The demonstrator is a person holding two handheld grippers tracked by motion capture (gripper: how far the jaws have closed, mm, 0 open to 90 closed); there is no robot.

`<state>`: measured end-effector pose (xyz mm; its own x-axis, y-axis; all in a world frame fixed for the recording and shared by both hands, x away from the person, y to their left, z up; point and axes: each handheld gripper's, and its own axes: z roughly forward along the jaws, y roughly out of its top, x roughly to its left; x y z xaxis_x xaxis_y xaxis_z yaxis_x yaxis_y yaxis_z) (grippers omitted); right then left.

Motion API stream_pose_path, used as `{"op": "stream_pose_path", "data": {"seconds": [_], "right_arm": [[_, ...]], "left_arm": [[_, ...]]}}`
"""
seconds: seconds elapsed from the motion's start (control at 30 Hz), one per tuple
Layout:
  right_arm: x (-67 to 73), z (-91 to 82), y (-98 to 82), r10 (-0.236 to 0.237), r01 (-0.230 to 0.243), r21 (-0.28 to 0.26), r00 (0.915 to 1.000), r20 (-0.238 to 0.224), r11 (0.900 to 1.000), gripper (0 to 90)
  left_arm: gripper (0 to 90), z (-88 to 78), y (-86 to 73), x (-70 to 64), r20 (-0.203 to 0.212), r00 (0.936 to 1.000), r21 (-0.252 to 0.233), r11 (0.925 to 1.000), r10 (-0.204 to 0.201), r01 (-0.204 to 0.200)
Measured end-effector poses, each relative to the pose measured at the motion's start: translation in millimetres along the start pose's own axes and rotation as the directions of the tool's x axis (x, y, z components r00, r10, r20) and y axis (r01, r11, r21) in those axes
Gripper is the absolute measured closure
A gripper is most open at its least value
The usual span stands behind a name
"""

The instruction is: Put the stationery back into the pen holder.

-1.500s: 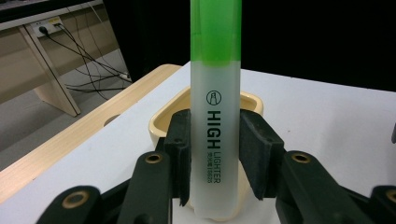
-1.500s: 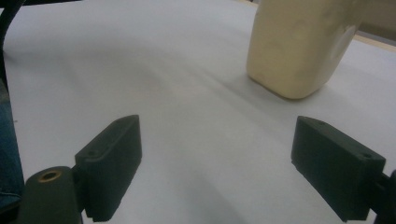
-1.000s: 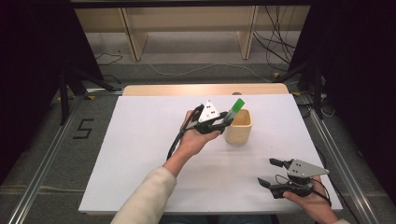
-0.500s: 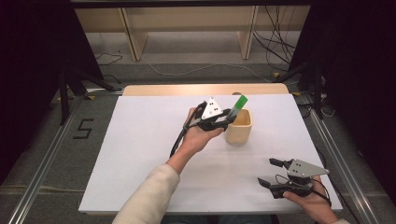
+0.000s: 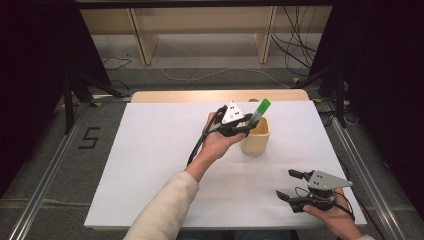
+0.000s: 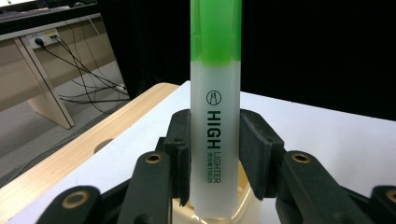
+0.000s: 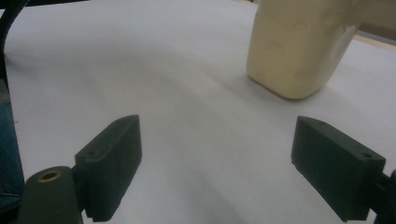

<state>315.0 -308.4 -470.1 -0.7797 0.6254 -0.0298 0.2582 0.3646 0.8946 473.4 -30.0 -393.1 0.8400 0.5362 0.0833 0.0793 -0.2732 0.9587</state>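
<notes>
A person sits at a white tabletop [image 5: 150,160] with a two-fingered gripper in each hand, seen from above. Near the middle of the tabletop, toward its far edge, stands a small cream-coloured cup [image 5: 256,139], open at the top. The left gripper [image 5: 243,127], carried on an outstretched forearm in a pale sleeve, sits just beside the cup on its left, with its fingers reaching over the cup's rim. Those fingers are clamped on a highlighter [image 6: 215,116] (its barrel is translucent white with a green cap, and the word "HIGHLIGHTER" runs along it). In the left gripper view the two black pads press on either side of the barrel, and the highlighter's lower end sits above the cup's pale opening; whether it touches the inside of the cup cannot be told. From above, the highlighter leans, its green cap [image 5: 262,108] pointing up and away past the cup's far rim. The right gripper [image 5: 287,184] rests well apart from the cup, nearer the person and toward the tabletop's right corner, held in the right hand [image 5: 334,215]. Its fingers [image 7: 112,165] stand wide apart with only bare tabletop between them, and the cup [image 7: 299,44] shows ahead of them in the right gripper view, slightly blurred.
</notes>
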Motion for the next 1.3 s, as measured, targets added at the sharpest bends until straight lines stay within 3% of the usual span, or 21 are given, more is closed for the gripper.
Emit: {"op": "stream_pose_path", "data": {"seconds": [0.57, 1.3], "right_arm": [[-0.3, 0.4, -0.3, 0.001, -0.001, -0.007, 1.0000, -0.005, 1.000, 16.9], [0.3, 0.1, -0.3, 0.002, -0.002, -0.004, 1.0000, -0.004, 1.000, 16.9]], "left_arm": [[66.0, 17.3, 2.2, -3.6, 0.014, 0.9999, 0.000, 1.0000, -0.003, 0.003], [65.9, 27.7, -1.3, -7.4, 0.023, 0.9997, 0.023, 0.9997, 0.001, -0.001]]}}
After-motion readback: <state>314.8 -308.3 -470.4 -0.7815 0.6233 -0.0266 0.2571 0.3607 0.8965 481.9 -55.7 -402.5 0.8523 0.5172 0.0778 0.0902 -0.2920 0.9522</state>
